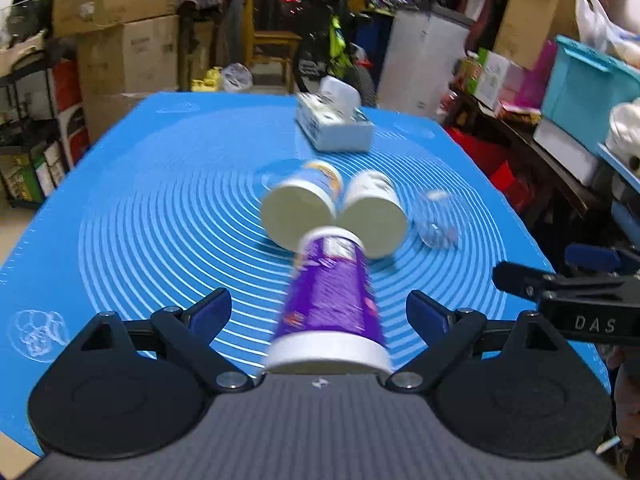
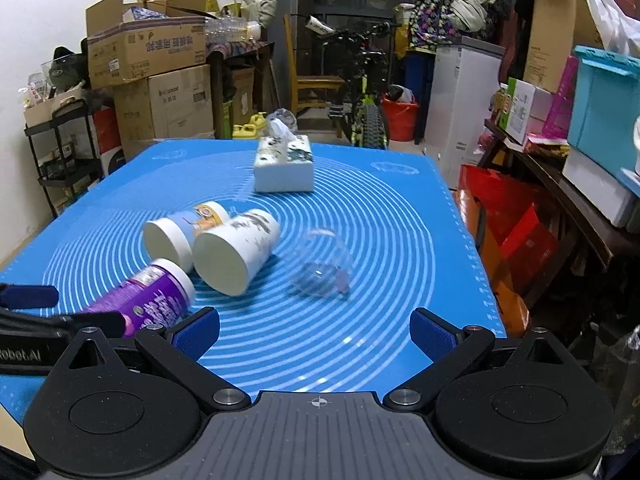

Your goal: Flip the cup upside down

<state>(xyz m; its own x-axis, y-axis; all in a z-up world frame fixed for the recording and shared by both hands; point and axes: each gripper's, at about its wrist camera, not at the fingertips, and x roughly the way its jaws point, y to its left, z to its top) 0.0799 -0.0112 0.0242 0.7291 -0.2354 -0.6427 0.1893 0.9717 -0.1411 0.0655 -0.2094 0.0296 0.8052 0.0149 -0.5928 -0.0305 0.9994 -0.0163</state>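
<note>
A purple paper cup (image 1: 332, 300) lies on its side on the blue mat (image 1: 140, 208), between the wide-open fingers of my left gripper (image 1: 320, 312), which do not touch it; it is motion-blurred. It also shows in the right wrist view (image 2: 148, 304). Two white printed cups (image 1: 300, 204) (image 1: 376, 216) lie on their sides just beyond it, mouths toward the camera. A clear plastic cup (image 2: 320, 264) lies on its side to their right. My right gripper (image 2: 316, 328) is open and empty above the mat, right of the left gripper.
A white tissue box (image 2: 284, 168) stands at the mat's far middle. Cardboard boxes (image 2: 152, 60), a bicycle (image 2: 364, 92) and shelves with bins (image 2: 600, 112) surround the table. The right gripper's arm (image 1: 560, 296) shows at the right of the left wrist view.
</note>
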